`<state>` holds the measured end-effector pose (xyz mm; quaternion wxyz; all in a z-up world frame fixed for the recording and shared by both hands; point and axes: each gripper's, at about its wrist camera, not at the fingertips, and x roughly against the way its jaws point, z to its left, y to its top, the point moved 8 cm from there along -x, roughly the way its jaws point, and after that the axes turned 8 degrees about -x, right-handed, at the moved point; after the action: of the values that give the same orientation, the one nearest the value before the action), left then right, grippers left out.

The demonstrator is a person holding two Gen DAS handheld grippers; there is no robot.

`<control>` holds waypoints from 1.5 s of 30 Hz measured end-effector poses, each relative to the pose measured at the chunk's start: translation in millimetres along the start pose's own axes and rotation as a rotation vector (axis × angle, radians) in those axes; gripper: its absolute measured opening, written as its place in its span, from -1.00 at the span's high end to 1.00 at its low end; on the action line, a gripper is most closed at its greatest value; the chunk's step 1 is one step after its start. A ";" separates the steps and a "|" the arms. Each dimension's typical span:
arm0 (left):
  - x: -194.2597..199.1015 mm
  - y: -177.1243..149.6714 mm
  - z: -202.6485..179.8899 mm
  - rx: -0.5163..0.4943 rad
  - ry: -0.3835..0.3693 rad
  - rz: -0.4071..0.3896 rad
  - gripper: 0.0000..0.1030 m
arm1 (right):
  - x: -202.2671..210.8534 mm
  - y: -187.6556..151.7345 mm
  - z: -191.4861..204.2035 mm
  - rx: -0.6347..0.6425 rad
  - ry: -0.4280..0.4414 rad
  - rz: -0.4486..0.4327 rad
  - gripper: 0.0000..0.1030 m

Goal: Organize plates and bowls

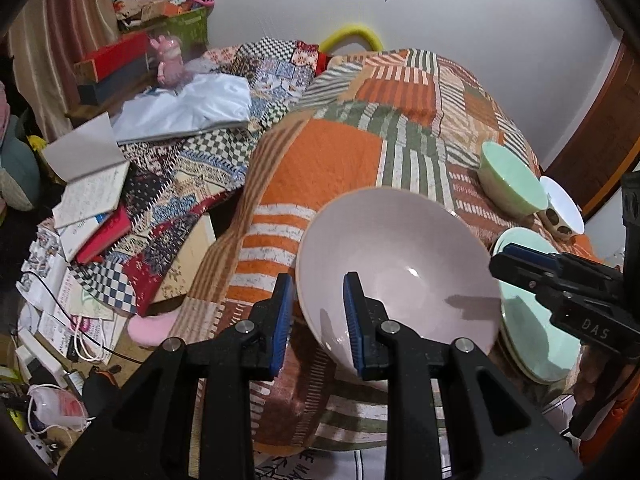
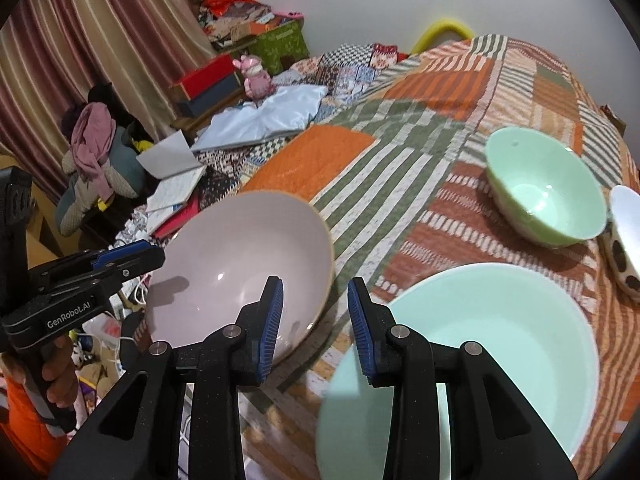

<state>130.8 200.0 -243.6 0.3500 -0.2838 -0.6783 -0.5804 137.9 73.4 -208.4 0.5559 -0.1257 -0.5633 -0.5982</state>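
A large pale pink bowl (image 1: 400, 264) sits on the patchwork quilt (image 1: 328, 152). My left gripper (image 1: 316, 312) is open with the bowl's near rim between its jaws, not clamped. The bowl also shows in the right wrist view (image 2: 240, 264). My right gripper (image 2: 316, 320) is open and empty, hovering between the pink bowl and a wide mint plate (image 2: 480, 344). The mint plate (image 1: 532, 320) lies right of the pink bowl. A mint bowl (image 2: 544, 188) and a white spotted bowl (image 2: 624, 240) stand further back right.
Open notebooks and books (image 1: 92, 196) and a white cloth (image 1: 188, 108) lie at the left of the bed. Boxes and a pink toy (image 1: 170, 60) stand behind them. Cables and clutter cover the floor (image 1: 52, 360) at the left.
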 end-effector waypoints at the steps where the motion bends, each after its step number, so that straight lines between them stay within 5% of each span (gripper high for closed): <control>1: 3.2 2.2 -1.6 -0.005 0.006 -0.008 0.50 | 3.4 1.4 -1.3 -0.002 0.000 -0.008 0.40; 10: 31.5 30.7 -40.0 -0.076 0.004 -0.102 0.09 | 43.9 15.1 -33.7 -0.030 -0.036 -0.108 0.30; 24: 20.8 74.9 -134.2 -0.206 -0.054 -0.141 -0.22 | 89.0 26.8 -111.8 -0.128 -0.135 -0.197 0.00; 45: -79.7 134.5 -196.0 -0.308 -0.099 -0.017 -0.40 | 46.4 42.5 -183.2 -0.274 -0.181 -0.108 0.00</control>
<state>313.0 30.7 -212.6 0.2636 -0.3564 -0.6000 -0.6660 243.1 -89.2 -210.8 0.4478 -0.2233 -0.5303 -0.6844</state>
